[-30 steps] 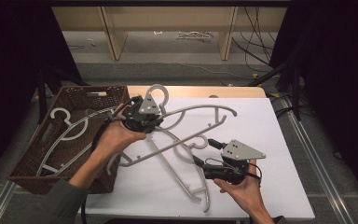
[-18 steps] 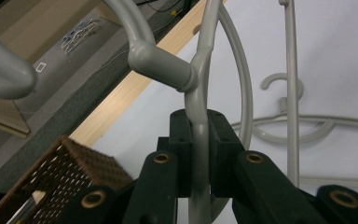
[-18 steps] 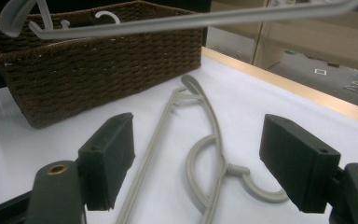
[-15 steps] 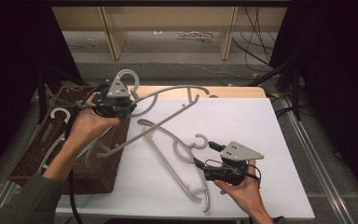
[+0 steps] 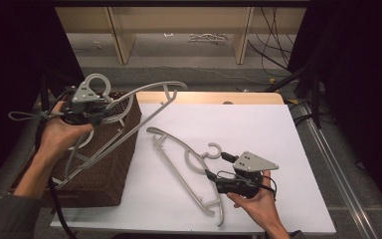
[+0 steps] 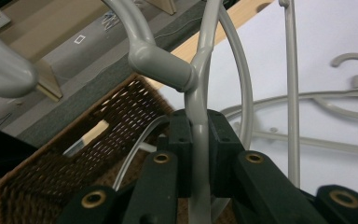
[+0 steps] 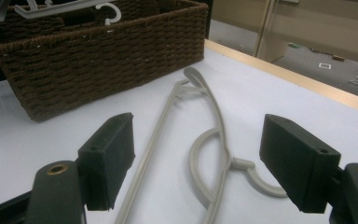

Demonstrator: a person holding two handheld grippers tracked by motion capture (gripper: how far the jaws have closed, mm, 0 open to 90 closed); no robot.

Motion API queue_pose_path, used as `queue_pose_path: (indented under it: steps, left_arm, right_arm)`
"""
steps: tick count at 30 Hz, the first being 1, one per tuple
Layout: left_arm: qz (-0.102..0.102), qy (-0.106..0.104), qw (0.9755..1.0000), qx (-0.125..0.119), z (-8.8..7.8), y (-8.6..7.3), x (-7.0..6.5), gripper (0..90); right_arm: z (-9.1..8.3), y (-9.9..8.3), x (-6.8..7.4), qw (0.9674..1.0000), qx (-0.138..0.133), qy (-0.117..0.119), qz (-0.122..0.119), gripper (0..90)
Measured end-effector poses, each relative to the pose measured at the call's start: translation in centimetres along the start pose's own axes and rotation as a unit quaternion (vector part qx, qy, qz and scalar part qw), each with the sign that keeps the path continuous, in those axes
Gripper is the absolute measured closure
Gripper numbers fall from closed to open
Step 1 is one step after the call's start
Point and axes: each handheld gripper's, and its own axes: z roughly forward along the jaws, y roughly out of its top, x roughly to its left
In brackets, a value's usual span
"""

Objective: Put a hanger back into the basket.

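I'm carrying one grey hanger (image 5: 144,107) over the wicker basket (image 5: 104,169) at the left of the surface (image 5: 258,124). To do this well I should level the hanger lengthwise with the basket and lower it so its arms clear the rim and the hangers already inside before I let go. My left claw (image 6: 198,140) is pressed tight on the hanger's neck just below the hook. Farther right, the second hanger (image 5: 189,167) lies flat on the surface. My right claw (image 7: 200,165) is spread wide, holding nothing, its jaws either side of that hanger's hook.
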Motion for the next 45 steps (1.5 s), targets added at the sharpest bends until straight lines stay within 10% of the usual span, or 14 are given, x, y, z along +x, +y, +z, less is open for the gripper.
queue_pose_path:
  steps: [21,35,45]
  left_arm:
    - [-0.063,0.074,0.9953,-0.001,-0.5,-6.6,5.5,82.0]
    - [-0.111,0.09,0.9896,0.014,-0.9,-10.7,7.3,82.0]
    - [-0.11,0.087,0.9887,0.053,-0.5,-12.5,7.7,81.9]
  right_arm:
    - [0.2,-0.3,-0.1,0.9999,0.012,0.006,0.001,27.2]
    - [0.4,-0.4,-0.2,0.9999,0.014,0.003,0.003,25.6]
    - [0.4,-0.5,-0.3,0.9998,0.016,0.005,0.009,25.3]
